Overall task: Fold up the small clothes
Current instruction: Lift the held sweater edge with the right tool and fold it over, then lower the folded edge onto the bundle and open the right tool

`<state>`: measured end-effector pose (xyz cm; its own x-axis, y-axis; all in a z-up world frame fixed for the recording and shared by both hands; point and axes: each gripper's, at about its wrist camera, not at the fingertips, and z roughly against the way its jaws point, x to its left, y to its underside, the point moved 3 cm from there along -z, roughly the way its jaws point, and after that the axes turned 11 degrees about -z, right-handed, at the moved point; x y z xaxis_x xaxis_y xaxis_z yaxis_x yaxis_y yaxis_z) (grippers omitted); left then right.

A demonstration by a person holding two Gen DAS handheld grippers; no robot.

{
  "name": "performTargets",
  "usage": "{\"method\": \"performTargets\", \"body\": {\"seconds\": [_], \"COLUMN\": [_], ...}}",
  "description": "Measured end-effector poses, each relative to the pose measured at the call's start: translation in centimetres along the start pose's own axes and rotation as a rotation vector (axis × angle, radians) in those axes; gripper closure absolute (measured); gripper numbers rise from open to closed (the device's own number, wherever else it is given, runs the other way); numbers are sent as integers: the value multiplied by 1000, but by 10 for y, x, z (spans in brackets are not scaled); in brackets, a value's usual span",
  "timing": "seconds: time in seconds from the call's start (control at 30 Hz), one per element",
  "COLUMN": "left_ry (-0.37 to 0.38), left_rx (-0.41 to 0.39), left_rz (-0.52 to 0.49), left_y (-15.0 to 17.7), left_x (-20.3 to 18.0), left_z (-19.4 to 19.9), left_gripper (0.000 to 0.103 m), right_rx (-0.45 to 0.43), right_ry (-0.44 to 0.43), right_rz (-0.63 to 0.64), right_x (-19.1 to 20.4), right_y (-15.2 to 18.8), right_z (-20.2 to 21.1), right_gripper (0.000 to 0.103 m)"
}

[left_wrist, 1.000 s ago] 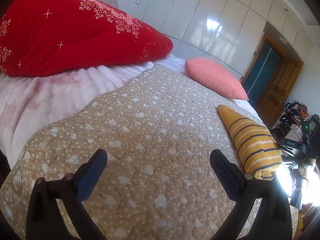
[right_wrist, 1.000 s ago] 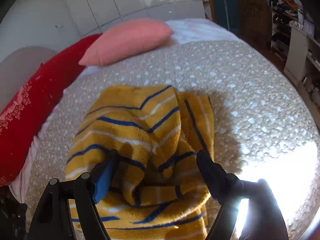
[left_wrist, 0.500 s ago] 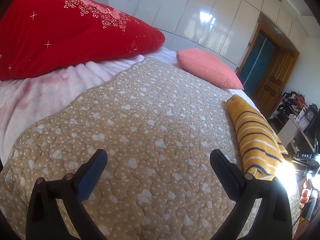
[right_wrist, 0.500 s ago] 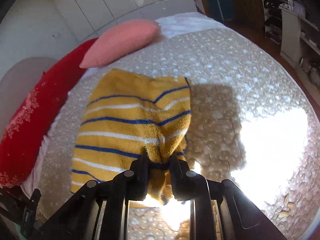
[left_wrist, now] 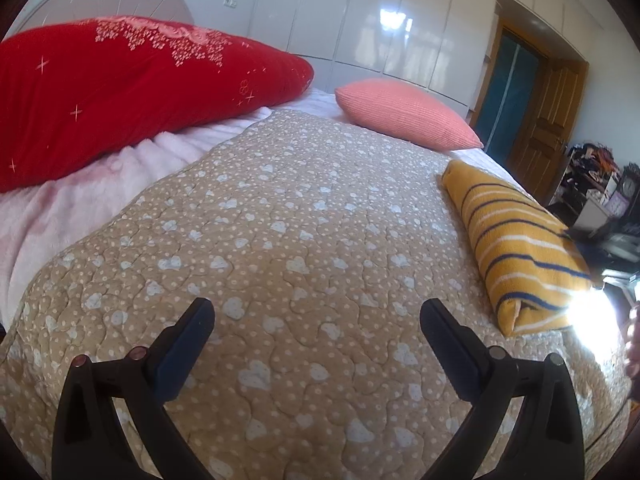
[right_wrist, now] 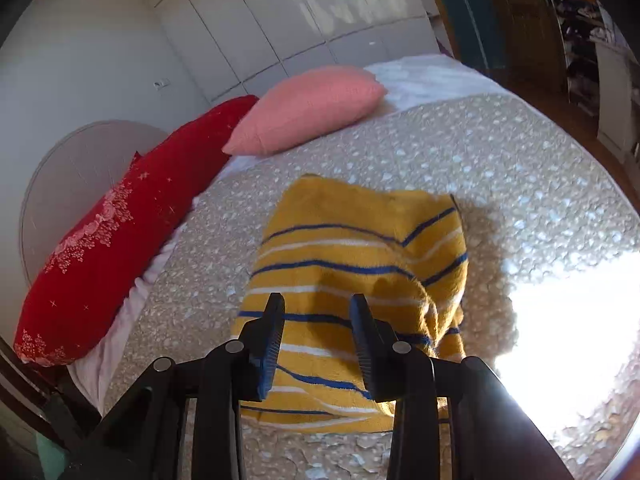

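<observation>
A small yellow garment with blue and white stripes (right_wrist: 360, 248) lies folded on the beige quilt (right_wrist: 500, 168). In the left wrist view the garment (left_wrist: 516, 248) lies at the right side of the bed. My right gripper (right_wrist: 318, 312) hovers just over the garment's near part with its jaws partly open and nothing between them. My left gripper (left_wrist: 316, 316) is wide open and empty above the bare quilt (left_wrist: 280, 220), well to the left of the garment.
A red pillow (left_wrist: 120, 84) and a pink pillow (left_wrist: 404, 112) lie at the head of the bed. A pale pink blanket (left_wrist: 80, 200) lies under the red pillow. A wooden door (left_wrist: 548, 116) and cluttered shelves (left_wrist: 596, 180) stand to the right. Bright sunlight (right_wrist: 560, 320) glares on the quilt.
My right gripper shut on the garment's edge, carried it over, and has now opened and let it go. The garment lies flatter and folded. My left gripper stayed open, its view shifting slightly.
</observation>
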<state>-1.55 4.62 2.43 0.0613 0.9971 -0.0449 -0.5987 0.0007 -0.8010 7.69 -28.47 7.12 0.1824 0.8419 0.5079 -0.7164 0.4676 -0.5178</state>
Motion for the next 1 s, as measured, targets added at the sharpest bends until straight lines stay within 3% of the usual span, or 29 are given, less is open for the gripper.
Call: {"method": "performTargets", "body": {"seconds": [0.07, 0.1, 0.27, 0.37, 0.5, 0.6, 0.67, 0.73, 0.87, 0.93, 1.0], "left_ry": [0, 3, 21, 32, 26, 14, 13, 21, 35, 33, 28], "left_rx": [-18, -26, -54, -44, -34, -35, -26, -23, -29, -26, -18], "left_rz": [-24, -32, -39, -35, -40, -42, -37, -33, -37, -41, -45], "left_y": [-1, -2, -8, -9, -7, -6, -6, -6, -9, -8, -7], "left_x": [-5, -7, -10, -11, -9, -7, -6, -5, -8, -9, -10], "left_z": [5, 7, 14, 10, 8, 7, 4, 3, 2, 1, -1], "left_gripper": [1, 1, 1, 1, 1, 1, 1, 1, 1, 1, 1], "right_rx": [118, 120, -53, -85, -30, 28, 59, 44, -19, -25, 9], "right_ry": [66, 53, 16, 2, 38, 141, 144, 146, 63, 93, 128], "right_rz": [-45, -67, 35, 116, 143, 133, 98, 122, 97, 48, -4], "right_x": [-26, -34, 5, 44, 74, 68, 57, 58, 53, 28, -5], "right_y": [14, 18, 4, -17, -43, -50, -48, -49, -55, -55, -50], "right_z": [-31, -31, 17, 14, -47, -109, -130, -128, -86, -74, -72], "right_gripper": [67, 67, 64, 57, 57, 58, 57, 56, 53, 39, 39]}}
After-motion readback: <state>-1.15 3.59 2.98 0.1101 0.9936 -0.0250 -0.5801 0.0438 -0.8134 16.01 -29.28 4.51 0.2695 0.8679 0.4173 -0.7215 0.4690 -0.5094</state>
